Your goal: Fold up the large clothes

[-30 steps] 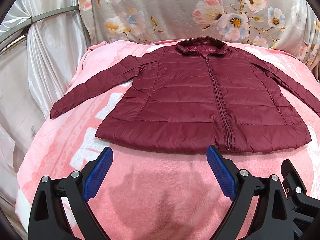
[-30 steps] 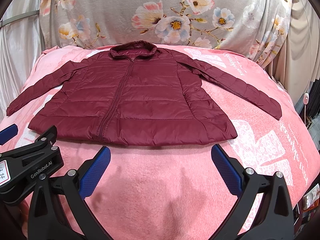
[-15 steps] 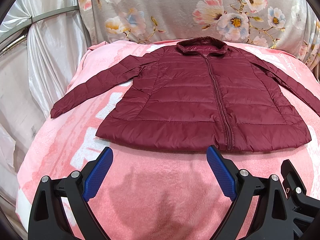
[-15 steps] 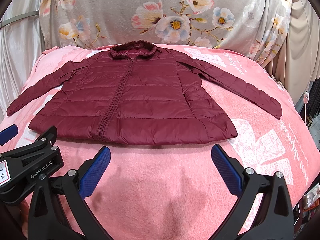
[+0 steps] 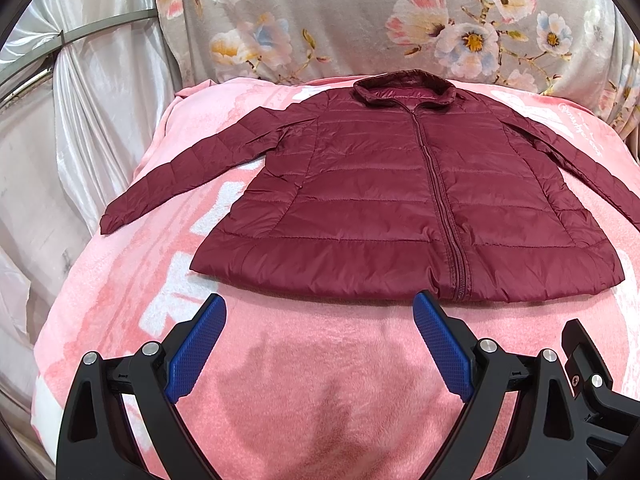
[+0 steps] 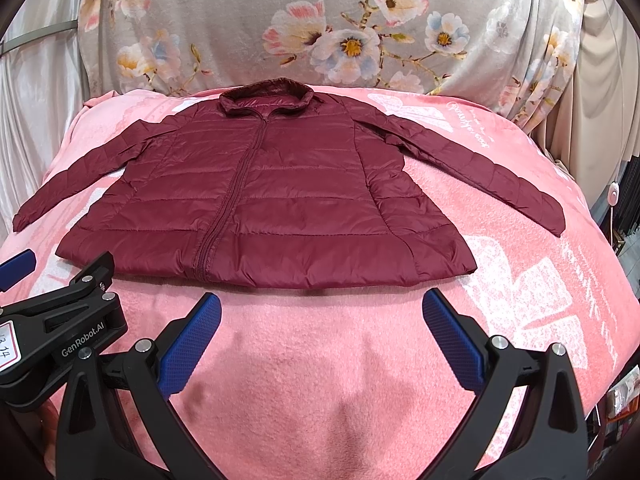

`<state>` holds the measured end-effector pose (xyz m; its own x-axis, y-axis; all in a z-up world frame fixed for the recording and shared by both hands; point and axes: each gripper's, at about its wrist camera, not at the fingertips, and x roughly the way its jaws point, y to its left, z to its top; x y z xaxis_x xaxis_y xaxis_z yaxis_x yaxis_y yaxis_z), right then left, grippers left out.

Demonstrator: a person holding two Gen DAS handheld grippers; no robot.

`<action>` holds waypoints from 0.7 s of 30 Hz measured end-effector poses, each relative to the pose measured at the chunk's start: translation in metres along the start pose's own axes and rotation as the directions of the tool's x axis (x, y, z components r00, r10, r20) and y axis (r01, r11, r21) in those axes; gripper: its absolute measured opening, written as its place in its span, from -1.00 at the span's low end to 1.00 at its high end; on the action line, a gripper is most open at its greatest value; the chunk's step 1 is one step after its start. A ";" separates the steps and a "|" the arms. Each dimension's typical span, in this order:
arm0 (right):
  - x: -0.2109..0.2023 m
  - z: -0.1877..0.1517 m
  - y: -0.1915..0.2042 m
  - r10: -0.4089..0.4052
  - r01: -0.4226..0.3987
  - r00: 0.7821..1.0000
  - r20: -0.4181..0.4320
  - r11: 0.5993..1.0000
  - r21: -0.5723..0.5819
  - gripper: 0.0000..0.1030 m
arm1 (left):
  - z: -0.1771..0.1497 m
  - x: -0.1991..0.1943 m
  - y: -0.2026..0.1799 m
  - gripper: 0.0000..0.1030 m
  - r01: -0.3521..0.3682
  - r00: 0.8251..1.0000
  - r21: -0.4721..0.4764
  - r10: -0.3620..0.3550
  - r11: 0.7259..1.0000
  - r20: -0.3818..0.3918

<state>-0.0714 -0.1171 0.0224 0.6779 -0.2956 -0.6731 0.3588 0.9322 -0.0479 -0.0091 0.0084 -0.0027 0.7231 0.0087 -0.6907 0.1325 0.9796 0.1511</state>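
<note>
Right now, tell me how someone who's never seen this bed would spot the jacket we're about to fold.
Look at the pink blanket spread over the bed in front of the floral fabric. Lying flat on it is the jacket, front up, zipped, collar toward the floral fabric and both sleeves angled outward. It is the only garment there: dark maroon, quilted and slightly shiny against the fuzzy pink.

Ahead of your left hand-held gripper (image 5: 319,344), the dark red quilted zip-up puffer jacket (image 5: 384,208) loses its far-right sleeve cuff past the picture's edge. To the left of your right hand-held gripper (image 6: 322,342), a white label with red border (image 6: 7,344) is cut by the frame; you can read only part of its handwritten digits. Small script on the pink fleece blanket (image 6: 520,280) stays illegible.
</note>
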 end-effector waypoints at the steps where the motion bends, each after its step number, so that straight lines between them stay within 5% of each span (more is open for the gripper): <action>1: 0.001 -0.001 0.000 0.001 -0.001 1.000 -0.001 1.000 0.001 0.91 | -0.001 0.000 0.000 0.78 -0.001 1.000 0.000 0.001 1.000 -0.001; 14: 0.024 -0.002 -0.005 0.021 -0.021 0.999 -0.045 1.000 0.014 0.91 | 0.007 0.018 -0.008 0.78 0.004 0.999 -0.001 -0.004 1.000 -0.049; 21: 0.052 0.021 -0.060 0.026 -0.019 0.999 -0.046 0.989 0.150 0.91 | 0.026 0.039 0.003 0.78 -0.007 0.998 -0.046 0.004 0.999 -0.069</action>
<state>-0.0447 -0.1927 0.0057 0.6569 -0.2613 -0.7073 0.4381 0.8957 0.0759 0.0368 0.0063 -0.0105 0.6754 0.0267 -0.7370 0.0959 0.9877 0.1237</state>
